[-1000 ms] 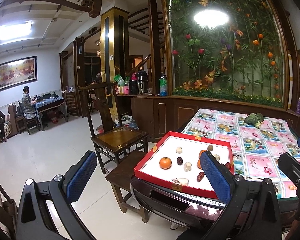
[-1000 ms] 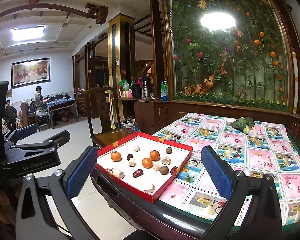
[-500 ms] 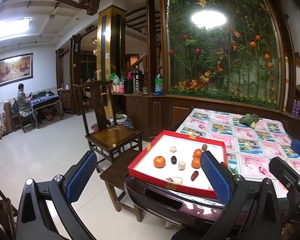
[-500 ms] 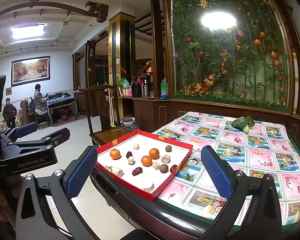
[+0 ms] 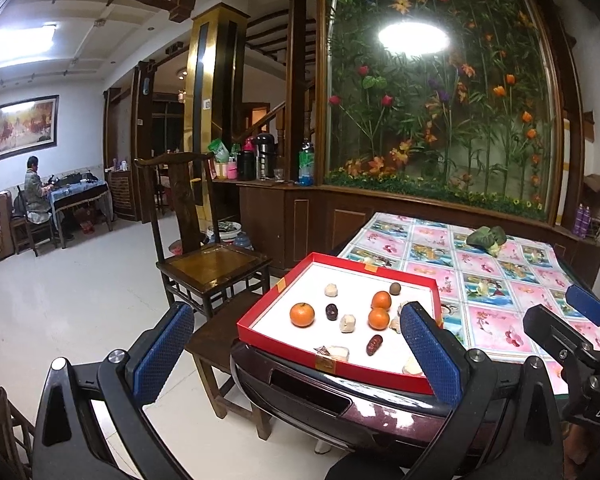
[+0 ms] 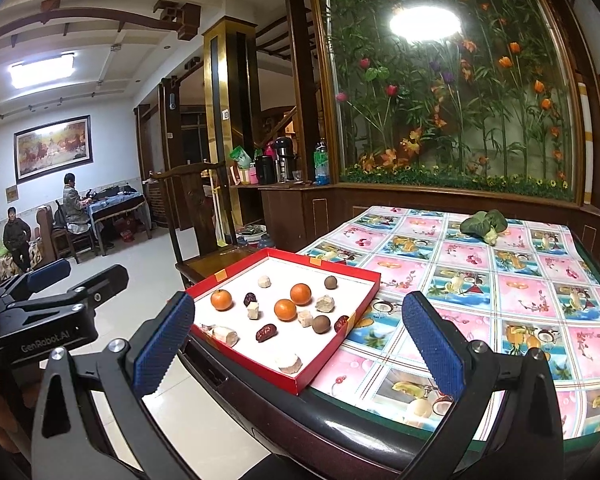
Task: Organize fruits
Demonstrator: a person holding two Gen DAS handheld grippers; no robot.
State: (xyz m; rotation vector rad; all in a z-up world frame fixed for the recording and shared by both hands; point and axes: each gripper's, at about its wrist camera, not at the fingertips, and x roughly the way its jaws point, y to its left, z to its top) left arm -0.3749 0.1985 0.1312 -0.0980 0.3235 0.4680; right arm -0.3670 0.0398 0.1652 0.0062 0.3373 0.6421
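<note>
Left gripper (image 5: 296, 354) drifts left — red tray (image 5: 380, 368) slides toward its right pad; both grippers' jaws apart, empty; fruits scattered, unsorted.

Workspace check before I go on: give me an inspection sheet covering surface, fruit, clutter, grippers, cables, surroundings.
Surface: table under a patterned cloth.
Job's things: red tray at the table's corner holds three oranges, dark dates, brown balls and pale lumps, scattered.
Clutter: green vegetable at the far end.
Grippers: left gripper and right gripper open, empty, short of the tray.
Cables: nothing seen.
Surroundings: wooden chair beside the table; two people seated far off.
</note>
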